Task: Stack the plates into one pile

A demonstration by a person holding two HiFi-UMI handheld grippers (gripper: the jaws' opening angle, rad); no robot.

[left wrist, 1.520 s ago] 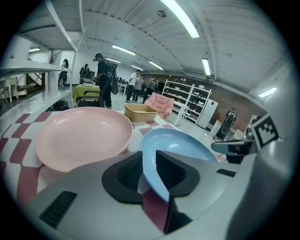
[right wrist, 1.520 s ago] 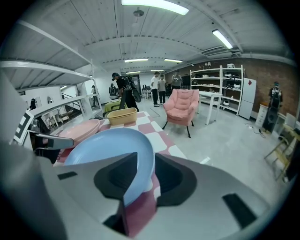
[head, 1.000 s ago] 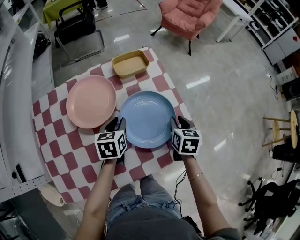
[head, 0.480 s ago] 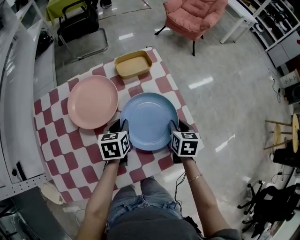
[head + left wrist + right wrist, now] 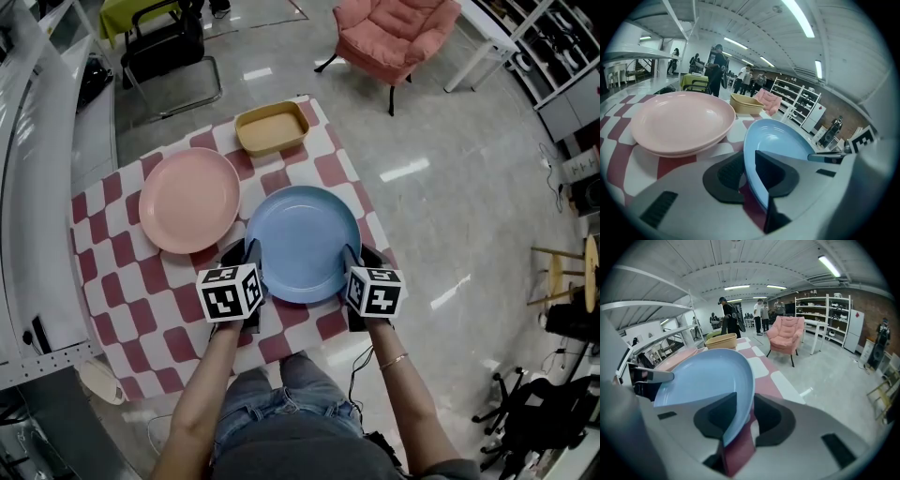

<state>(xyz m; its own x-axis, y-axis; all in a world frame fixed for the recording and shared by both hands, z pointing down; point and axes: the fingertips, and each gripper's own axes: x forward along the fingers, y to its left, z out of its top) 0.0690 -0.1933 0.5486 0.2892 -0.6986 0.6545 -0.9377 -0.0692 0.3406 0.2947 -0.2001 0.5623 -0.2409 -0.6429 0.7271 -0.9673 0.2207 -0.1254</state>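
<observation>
L hand-held gripper (image 5: 242, 251): jaws narrow, just been closing, w/ blue plate (image 5: 302, 242) rim between them. R hand-held gripper (image 5: 361, 255): narrow, pads pinching opposite rim. Plate sits betw. both on checked tabletop (image 5: 122, 281). Pink plate (image 5: 187, 200) is just beyond L one, to its left.

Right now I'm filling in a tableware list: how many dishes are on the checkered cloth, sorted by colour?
pink plate: 1
blue plate: 1
yellow tray: 1
Total: 3
</observation>
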